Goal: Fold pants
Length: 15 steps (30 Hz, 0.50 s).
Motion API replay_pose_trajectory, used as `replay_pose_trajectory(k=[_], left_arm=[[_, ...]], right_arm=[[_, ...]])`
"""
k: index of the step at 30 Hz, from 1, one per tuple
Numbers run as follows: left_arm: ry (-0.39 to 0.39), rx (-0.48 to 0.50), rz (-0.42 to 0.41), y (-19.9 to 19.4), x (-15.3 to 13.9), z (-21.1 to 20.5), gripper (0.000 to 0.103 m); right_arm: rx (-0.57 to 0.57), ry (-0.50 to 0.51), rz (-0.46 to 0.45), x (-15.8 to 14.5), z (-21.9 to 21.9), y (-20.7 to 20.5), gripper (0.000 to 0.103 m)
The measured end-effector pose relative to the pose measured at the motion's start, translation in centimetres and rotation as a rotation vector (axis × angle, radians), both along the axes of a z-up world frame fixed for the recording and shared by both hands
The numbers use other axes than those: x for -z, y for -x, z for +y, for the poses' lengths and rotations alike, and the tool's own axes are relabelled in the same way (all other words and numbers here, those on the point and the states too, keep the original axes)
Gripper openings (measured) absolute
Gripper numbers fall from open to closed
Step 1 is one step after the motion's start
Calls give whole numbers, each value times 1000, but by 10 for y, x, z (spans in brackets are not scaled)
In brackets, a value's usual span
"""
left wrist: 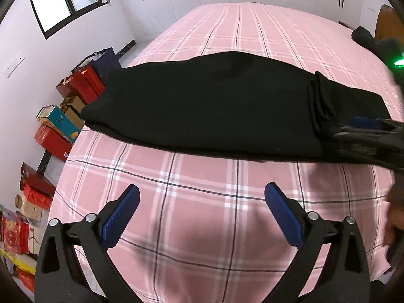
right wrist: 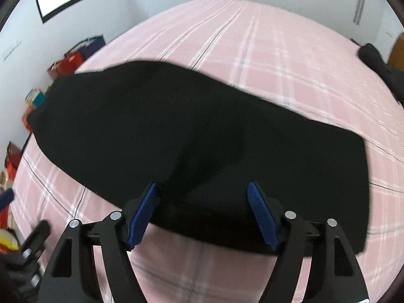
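Note:
The black pants (left wrist: 214,106) lie folded in a long band across the pink plaid bed (left wrist: 252,38). A stack of folded edges (left wrist: 320,101) shows near their right end. My left gripper (left wrist: 202,189) is open over bare sheet, on the near side of the pants, with nothing between its blue pads. My right gripper (right wrist: 202,185) is open over the near edge of the pants (right wrist: 189,131); the cloth lies under and between its pads, which do not press on it. In the left wrist view the right gripper (left wrist: 348,131) is blurred at the pants' right end.
Red gift boxes and bags (left wrist: 78,85) line the floor along the left wall below a window (left wrist: 63,0). White wardrobe doors stand beyond the bed. A dark garment (right wrist: 378,65) lies at the far right by a wooden headboard. A hand (left wrist: 394,214) shows at the right edge.

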<state>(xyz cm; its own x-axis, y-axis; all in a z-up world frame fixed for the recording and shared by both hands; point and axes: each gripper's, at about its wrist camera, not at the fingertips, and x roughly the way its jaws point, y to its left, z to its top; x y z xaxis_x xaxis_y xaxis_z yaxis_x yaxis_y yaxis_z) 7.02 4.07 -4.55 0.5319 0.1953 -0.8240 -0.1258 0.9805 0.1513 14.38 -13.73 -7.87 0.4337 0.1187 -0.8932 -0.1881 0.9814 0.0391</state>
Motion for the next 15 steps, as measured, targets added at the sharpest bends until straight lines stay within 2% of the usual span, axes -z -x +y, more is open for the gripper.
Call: replay_pose_trajectory(k=[3,6,9,11,13,15], left_arm=[[13,1,5,-1,2,5,97],[34,3,27,1,13,3,97],[43,8,28,0,15,2,97],[52,13,25,0,16,2,97],[63,12,30,-1,17,5,97],[86,13,34,-1,18,8,97]], right_arm=[[2,45,-19,9,6,-2,73],[5,69,-31,9,7,-2,65],[0,78,-36,8,8,-3,53],[1,60,-34,4,9,-4,32],[21,-4,-25,-4,6,-4,15],[50,-46,-27,-15,4,-8,14]])
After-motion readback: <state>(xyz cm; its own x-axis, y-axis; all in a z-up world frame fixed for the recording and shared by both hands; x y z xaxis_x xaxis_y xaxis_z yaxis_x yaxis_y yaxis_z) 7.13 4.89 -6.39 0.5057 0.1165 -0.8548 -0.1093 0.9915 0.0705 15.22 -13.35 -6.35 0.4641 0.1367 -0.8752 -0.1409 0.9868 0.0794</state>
